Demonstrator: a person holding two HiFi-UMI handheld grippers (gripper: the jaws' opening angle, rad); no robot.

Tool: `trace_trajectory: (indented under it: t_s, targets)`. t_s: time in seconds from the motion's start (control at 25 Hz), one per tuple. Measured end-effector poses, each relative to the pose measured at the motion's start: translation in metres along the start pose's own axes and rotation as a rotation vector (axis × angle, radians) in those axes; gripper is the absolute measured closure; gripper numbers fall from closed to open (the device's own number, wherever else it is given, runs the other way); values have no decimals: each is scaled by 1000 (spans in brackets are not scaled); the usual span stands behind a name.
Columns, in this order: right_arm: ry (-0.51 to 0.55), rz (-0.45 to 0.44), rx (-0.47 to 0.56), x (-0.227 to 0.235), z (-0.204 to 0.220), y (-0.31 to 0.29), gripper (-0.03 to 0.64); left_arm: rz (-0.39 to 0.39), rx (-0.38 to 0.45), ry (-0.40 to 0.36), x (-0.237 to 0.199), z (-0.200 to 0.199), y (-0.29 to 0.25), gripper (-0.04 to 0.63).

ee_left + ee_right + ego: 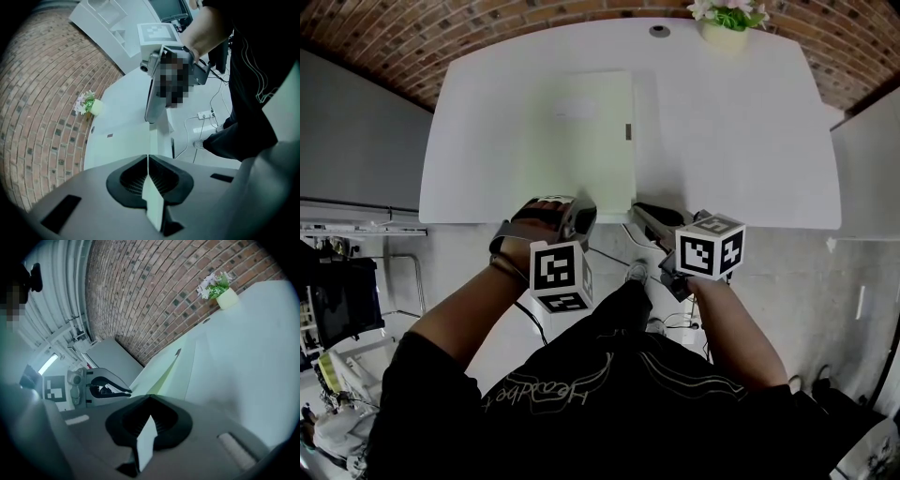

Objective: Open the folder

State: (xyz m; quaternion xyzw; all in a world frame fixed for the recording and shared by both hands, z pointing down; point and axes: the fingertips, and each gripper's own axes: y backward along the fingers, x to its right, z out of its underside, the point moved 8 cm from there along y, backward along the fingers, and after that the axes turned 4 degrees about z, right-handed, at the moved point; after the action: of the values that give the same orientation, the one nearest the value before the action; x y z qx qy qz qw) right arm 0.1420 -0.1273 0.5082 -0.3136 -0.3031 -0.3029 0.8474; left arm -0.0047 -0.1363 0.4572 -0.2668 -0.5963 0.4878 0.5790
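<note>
A pale green folder (pixel 581 131) lies on the white table (pixel 741 141), its near edge at the table's front. My left gripper (pixel 577 214) sits at that near edge, pointing steeply down, shut on the folder's cover. In the left gripper view the cover (pixel 122 140) runs into the closed jaws of the left gripper (pixel 148 158). From the right gripper view the folder (pixel 161 373) shows a narrow yellow-green wedge under the raised cover. My right gripper (pixel 642 211) is shut on nothing, just right of the folder's near corner. Its jaws meet in its own view (pixel 150 398).
A small pot of flowers (pixel 727 23) stands at the table's far edge, beside a round cable hole (pixel 659 31). A brick wall rises behind. A grey cabinet (pixel 356 141) is at the left. Cables and a power strip (pixel 206 114) lie on the floor beneath me.
</note>
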Motion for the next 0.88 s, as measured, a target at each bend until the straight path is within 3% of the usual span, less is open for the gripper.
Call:
trace_trajectory:
  t_s: [0.6,0.88]
  targets:
    - [99,81,-69,0,-1,-12,615,-4,17,19,-3,0,6,581]
    - [94,119,-116,3,-4,-12,615,-12,33,48,-5,1,8,584]
